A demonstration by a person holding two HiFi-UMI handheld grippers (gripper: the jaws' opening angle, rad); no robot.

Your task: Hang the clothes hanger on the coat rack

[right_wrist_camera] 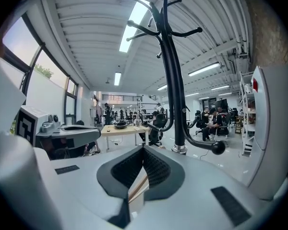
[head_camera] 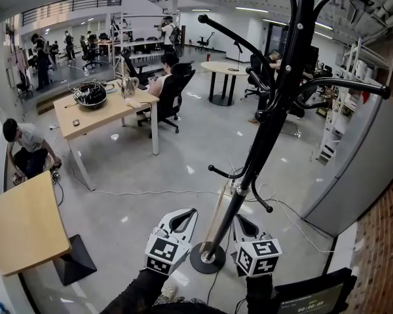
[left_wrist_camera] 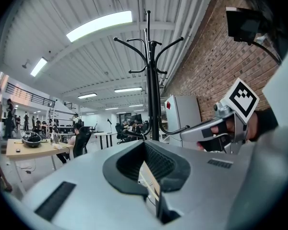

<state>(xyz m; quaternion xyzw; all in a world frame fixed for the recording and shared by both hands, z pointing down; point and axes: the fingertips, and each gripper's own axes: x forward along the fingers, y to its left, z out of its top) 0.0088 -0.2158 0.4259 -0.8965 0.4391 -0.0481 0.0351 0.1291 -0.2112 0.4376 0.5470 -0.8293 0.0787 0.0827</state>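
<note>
The black coat rack stands just ahead of me, its round base on the floor between my two grippers, and its curved hooks spread out overhead. A pale wooden clothes hanger shows as a thin slanted bar beside the pole, low down. My left gripper is shut on the hanger, with the wood pinched between its black pads. My right gripper is also shut on the hanger. From both gripper views the rack rises close in front. The hanger's hook is hidden.
A low hook with a ball end sticks out near my right gripper. A white cabinet and a brick wall close off the right. A wooden table stands at the left, with a desk and seated people beyond. A cable runs across the floor.
</note>
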